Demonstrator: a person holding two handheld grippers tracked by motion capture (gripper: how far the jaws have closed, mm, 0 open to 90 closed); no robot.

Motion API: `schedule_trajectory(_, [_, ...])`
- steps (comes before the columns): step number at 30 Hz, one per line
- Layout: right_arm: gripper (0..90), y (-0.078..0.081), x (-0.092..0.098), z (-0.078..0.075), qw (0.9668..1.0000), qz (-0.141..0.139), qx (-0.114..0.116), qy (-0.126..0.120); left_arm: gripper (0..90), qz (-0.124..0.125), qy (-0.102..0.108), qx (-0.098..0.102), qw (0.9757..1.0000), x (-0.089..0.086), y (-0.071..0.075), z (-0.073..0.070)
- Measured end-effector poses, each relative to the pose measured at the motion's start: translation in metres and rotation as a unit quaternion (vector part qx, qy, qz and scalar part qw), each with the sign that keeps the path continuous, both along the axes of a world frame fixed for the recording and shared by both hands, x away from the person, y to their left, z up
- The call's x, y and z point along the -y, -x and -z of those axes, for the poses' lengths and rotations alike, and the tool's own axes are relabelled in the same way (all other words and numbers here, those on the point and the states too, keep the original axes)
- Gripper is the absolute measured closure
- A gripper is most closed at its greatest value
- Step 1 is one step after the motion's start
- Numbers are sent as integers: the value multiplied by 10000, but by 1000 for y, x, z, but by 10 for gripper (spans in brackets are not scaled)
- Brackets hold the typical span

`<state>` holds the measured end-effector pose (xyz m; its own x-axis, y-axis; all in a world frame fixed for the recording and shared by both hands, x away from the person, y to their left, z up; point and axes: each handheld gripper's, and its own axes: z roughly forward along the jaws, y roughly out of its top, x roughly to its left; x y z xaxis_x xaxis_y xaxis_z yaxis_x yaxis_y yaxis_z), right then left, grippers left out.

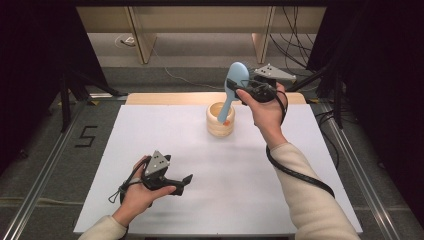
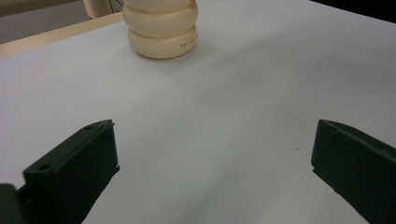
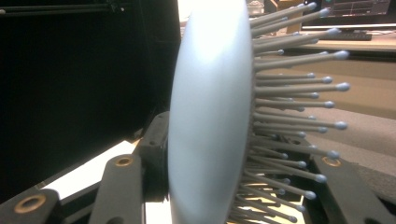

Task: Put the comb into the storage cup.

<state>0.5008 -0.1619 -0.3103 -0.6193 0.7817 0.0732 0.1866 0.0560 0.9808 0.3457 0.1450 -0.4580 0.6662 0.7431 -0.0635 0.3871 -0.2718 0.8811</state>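
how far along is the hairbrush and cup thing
Done: the right gripper is shut on the blue hairbrush, lifted, its handle end at the cream cup's mouth. In hand: holding it there, tilted. Left: letting it go. The left gripper rests open on the table.
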Motion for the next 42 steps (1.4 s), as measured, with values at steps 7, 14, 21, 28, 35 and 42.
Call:
schedule_trajectory(7, [504,-3,-1,-1,10000,38,15,-3,0,3,2,-11,10000,0,0,0])
schedule_trajectory(14, [504,-6,-2,-1,10000,85,28,-14,0,9,0,-16,10000,0,0,0])
schedule_trajectory(21, [504,-9,-4,-1,9999,111,53,10,0,5,1,-17,10000,0,0,0])
schedule_trajectory(28, [504,-12,-5,0,9999,137,54,23,0,7,-1,-16,10000,0,0,0])
schedule_trajectory(35, [505,-16,-7,0,9998,178,55,38,0,10,6,-19,10000,0,0,0])
schedule_trajectory(42, [505,-19,-7,0,9997,211,36,66,0,16,9,-24,10000,1,0,1])
